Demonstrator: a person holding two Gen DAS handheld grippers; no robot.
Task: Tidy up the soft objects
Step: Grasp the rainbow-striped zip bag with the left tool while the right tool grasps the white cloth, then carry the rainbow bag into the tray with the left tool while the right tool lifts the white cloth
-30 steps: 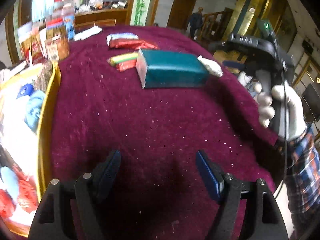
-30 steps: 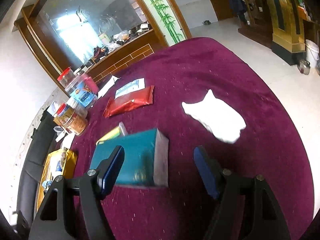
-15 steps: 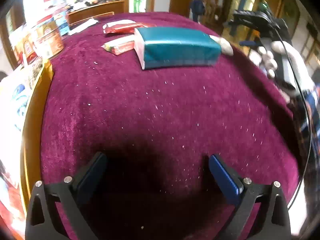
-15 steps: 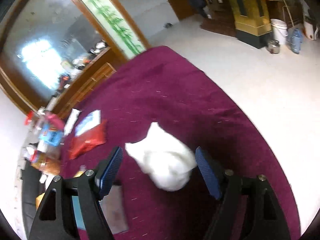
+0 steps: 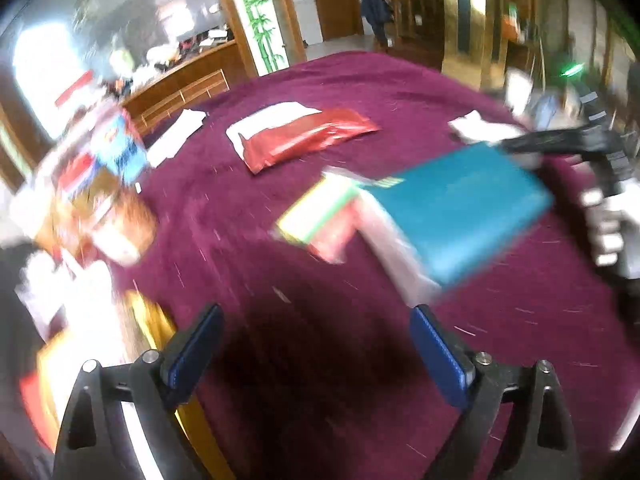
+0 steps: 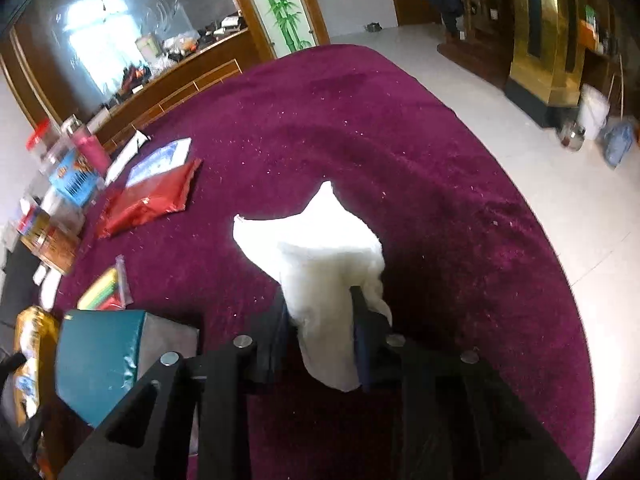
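- Softness governs the white puffy plastic pouch (image 6: 320, 264): it looks light and squashy, bulging above the right claw (image 6: 320, 312), whose jaws are shut on its near end, holding it over the maroon velvet-covered desk (image 6: 400, 140). I judge that a pinch across the middle would hold better than the slippery film end.
- Left claw (image 5: 316, 344) hangs open and empty above the desk, near the teal rectangular soft pack (image 5: 460, 208) and the yellow-green-red sachet bundle (image 5: 320, 216); the red foil pouch (image 5: 304, 140) lies farther off.
- Half a second ago the right claw was open around the pouch; now it grips it. The left view has swung and blurred.
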